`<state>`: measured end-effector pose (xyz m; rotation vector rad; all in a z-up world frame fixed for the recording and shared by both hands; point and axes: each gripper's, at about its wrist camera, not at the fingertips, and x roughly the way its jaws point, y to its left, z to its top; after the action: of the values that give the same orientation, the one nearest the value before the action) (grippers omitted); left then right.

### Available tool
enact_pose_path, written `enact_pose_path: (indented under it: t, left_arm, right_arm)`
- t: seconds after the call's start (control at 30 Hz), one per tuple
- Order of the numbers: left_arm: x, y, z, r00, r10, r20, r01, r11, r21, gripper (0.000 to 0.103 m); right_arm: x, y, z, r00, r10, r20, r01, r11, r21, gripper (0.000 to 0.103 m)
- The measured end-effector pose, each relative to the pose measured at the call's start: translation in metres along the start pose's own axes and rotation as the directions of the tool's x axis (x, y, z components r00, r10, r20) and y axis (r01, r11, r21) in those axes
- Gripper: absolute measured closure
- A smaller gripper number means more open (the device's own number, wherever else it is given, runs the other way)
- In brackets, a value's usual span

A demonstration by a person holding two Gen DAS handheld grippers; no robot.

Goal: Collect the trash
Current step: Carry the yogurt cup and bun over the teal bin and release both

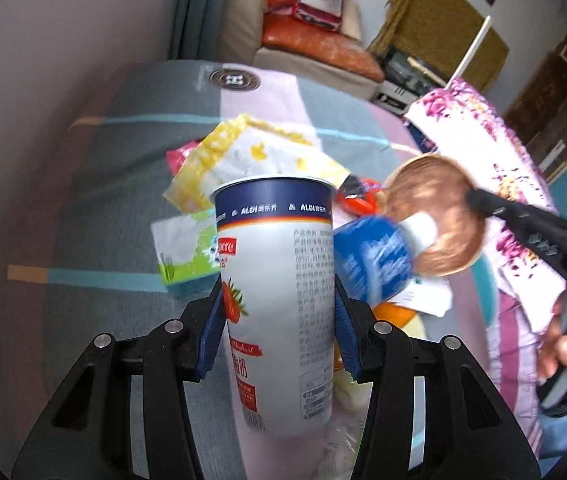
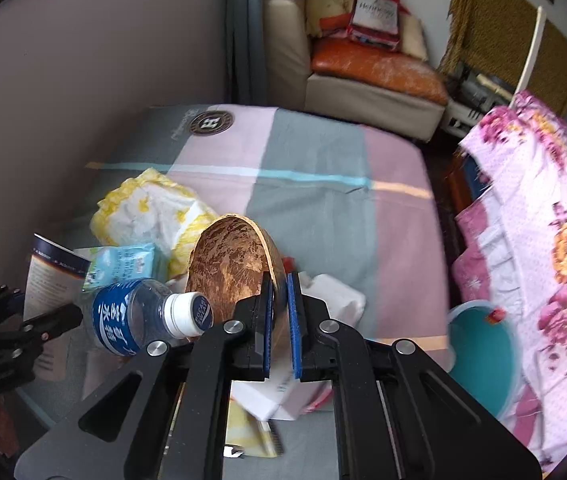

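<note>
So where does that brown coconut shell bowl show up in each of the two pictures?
Left wrist view: the coconut shell bowl sits right of centre, its rim pinched by the right claw.
Right wrist view: it is centre-left, just ahead of the claw.
Shared landmark: the blue-labelled water bottle beside it.

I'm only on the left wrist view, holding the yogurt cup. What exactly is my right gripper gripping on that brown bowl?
Observer: The right gripper pinches the coconut-shell bowl by its thin rim, with one pad inside and one outside.
Operator: Is anything near that hand for dumping trash?
Observer: A teal bucket sits low beside the bed, partly under the floral quilt.
Operator: What's under the bowl?
Observer: Crumpled white paper lies right behind and below the pads, and the water bottle lies on its side with its white cap close to the bowl.
</note>
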<state>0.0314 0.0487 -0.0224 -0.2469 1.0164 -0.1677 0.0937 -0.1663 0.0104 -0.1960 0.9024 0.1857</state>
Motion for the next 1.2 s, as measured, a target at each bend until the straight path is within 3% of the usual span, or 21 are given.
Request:
enact_pose_path:
  t: [0.1,0.17,0.33,0.6,0.87,1.2]
  left_arm:
    - [0.006,-0.003,0.000,1.000,0.022,-0.010,-0.022,1.000,0.010,0.054]
    - [0.010,-0.004,-0.001,1.000,0.017,-0.026,-0.017,1.000,0.017,0.054]
    - [0.022,-0.016,-0.002,0.998,0.022,-0.057,-0.020,0.999,0.039,0.055]
    - [0.002,-0.045,0.009,1.000,0.022,-0.008,-0.021,0.996,0.088,0.055]
    - [0.012,-0.121,0.025,0.998,-0.048,-0.030,0.053,0.976,0.213,0.055]
    - [0.079,-0.269,0.012,0.979,-0.110,-0.170,0.174,0.887,0.429,0.055]
  right_arm:
    - [-0.009,-0.013,-0.002,0.999,-0.037,0.024,0.037,0.999,0.006,0.096]
    - [-0.017,-0.016,-0.004,0.991,-0.114,0.066,0.116,0.993,-0.027,0.096]
    - [-0.030,-0.035,-0.005,0.991,-0.103,0.084,0.103,0.995,0.009,0.096]
    - [-0.042,-0.082,-0.023,0.993,-0.084,0.088,0.073,0.990,0.122,0.097]
    - [-0.050,-0.145,-0.052,0.991,-0.097,0.090,0.070,0.962,0.263,0.096]
    - [-0.053,-0.251,-0.119,0.984,-0.172,0.041,0.134,0.878,0.459,0.096]
